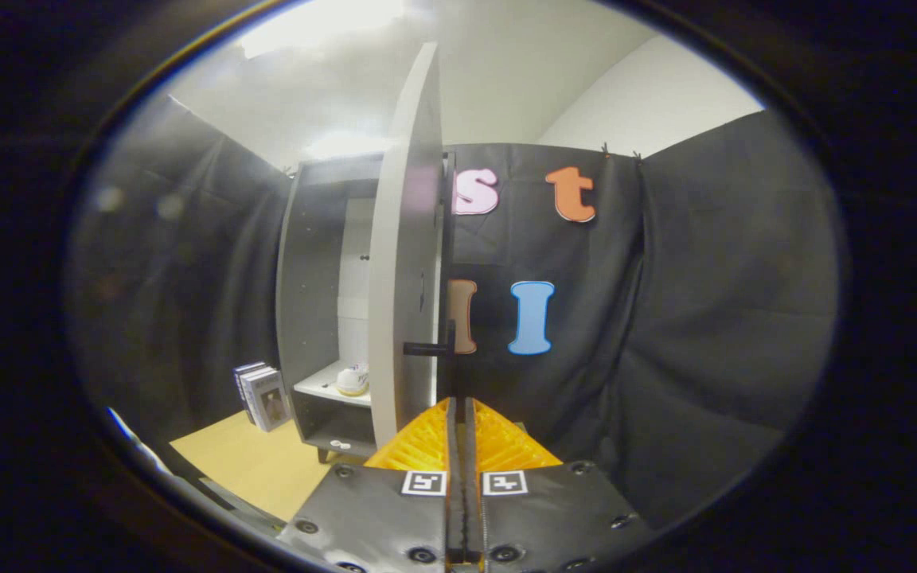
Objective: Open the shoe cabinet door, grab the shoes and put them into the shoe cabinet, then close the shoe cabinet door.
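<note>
The shoe cabinet (311,302) stands ahead and to the left of my fingers, dark grey outside with pale shelves inside. Its door (407,263) is swung open and I see it nearly edge-on, just beyond my fingertips. A black handle (428,348) sticks out from the door's edge a little above the tips. A white shoe (353,380) rests on the lower shelf inside the cabinet. My gripper (458,404) is shut, its fingers pressed together with nothing between them, just below and to the right of the handle.
A few books (261,395) lean upright against the cabinet's left side on the tan floor (243,461). Black cloth walls close in the booth on the left, behind the cabinet and on the right.
</note>
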Available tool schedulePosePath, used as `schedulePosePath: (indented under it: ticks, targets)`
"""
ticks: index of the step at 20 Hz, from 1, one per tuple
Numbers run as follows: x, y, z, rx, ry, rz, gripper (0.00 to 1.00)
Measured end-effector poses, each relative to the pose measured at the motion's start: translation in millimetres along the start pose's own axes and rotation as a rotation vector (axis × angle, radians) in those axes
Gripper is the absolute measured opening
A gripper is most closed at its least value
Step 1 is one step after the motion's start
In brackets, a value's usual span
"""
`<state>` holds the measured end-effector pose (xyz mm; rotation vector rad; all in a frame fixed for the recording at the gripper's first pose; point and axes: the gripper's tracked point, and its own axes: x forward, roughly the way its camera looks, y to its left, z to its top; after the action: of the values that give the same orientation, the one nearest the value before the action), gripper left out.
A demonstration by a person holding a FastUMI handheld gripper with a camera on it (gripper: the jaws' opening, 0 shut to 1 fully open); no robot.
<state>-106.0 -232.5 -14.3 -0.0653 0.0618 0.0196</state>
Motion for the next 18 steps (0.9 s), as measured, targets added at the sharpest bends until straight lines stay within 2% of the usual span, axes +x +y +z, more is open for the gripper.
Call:
schedulePosePath:
  ticks: [5, 10, 15, 18]
  targets:
    - [-30.8, 24.9, 10.3, 0.080, -0.007, -0.010, 0.03]
    - [-29.9, 88.2, 2.4, 0.073, 0.001, 0.027, 0.06]
    - [10.4, 163.3, -24.5, 0.092, -0.006, 0.067, 0.44]
    - [37.4, 204.8, -62.3, 0.129, 0.018, 0.071, 0.67]
